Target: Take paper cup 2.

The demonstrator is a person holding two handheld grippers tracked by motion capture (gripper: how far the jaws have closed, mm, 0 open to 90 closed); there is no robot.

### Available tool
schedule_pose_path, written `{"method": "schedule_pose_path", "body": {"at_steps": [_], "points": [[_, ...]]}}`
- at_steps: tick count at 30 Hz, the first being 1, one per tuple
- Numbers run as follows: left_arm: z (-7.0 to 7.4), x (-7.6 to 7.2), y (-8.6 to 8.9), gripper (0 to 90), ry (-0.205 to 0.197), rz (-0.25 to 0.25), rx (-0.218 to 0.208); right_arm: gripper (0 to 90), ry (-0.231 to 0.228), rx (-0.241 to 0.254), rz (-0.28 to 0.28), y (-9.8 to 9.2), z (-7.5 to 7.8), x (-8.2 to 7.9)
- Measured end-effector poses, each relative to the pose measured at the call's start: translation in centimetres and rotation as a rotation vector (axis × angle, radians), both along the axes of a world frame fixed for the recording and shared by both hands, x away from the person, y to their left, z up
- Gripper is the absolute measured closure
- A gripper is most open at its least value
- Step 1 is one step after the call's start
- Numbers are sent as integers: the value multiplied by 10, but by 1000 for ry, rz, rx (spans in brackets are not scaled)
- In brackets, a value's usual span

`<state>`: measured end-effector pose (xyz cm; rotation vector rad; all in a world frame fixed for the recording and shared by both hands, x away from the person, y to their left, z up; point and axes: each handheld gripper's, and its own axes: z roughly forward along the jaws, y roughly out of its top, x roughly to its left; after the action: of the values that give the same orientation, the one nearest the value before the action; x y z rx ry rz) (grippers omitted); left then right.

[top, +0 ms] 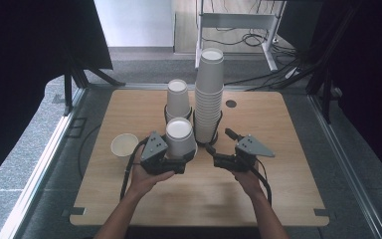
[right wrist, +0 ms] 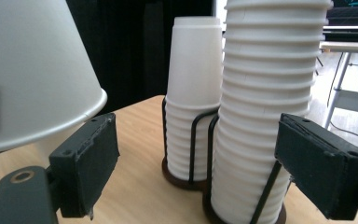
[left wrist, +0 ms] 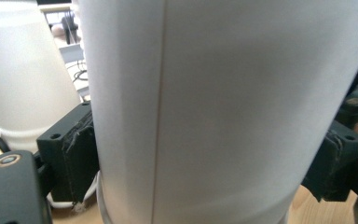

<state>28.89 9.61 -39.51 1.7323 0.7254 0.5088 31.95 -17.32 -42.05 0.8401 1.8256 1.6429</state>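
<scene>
I have the left gripper (top: 179, 162) clamped on an upside-down paper cup (top: 180, 137), its base facing up, near the middle of the wooden table (top: 288, 194) just in front of the two wire cup holders. The right gripper (top: 218, 147) has its jaws apart with nothing between them, its tips near the foot of the tall cup stack (top: 209, 94); no pad touches anything.

My main worry is the squeeze. The held cup is thin paper, and if my left jaws bite harder the wall may buckle and the cup could pop out or tip. The second risk, as I judge it, is the right gripper: it sits close to the tall stack, and a careless sideways nudge could rock that stack in its holder or knock it into the shorter cup stack (top: 177, 99) beside it. I also have a loose upright cup (top: 124, 145) near my left hand that a swinging cable could catch.

The left gripper view gives me the pads (left wrist: 77, 158) pressed against the cup's wall (left wrist: 223, 112), which the high view hides under the gripper body. The right gripper view shows the black wire holder (right wrist: 198, 144) and the stacked rims (right wrist: 270, 70) up close, plus the held cup's rim (right wrist: 42, 135) hanging at the left. The high view alone gives me the whole layout and the loose cup.
</scene>
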Motion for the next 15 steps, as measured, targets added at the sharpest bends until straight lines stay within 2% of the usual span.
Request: {"method": "schedule_pose_path", "body": {"at_steps": [2,4,8,10,15], "points": [[-8,-2,0,127,6,2,5,139,-5,2,-9,-4,-3,-6],[-14,-5,1,128,14,5,5,140,6,31,-6,-10,-7,-12],[-27,-9,3,127,23,28,14,139,15,1,-15,-14,-11,-18],[-33,-11,3,127,33,35,18,141,31,35,-6,-17,-13,-22],[-47,-13,2,127,63,30,40,141,50,58,-11,-18,-19,-31]]}}
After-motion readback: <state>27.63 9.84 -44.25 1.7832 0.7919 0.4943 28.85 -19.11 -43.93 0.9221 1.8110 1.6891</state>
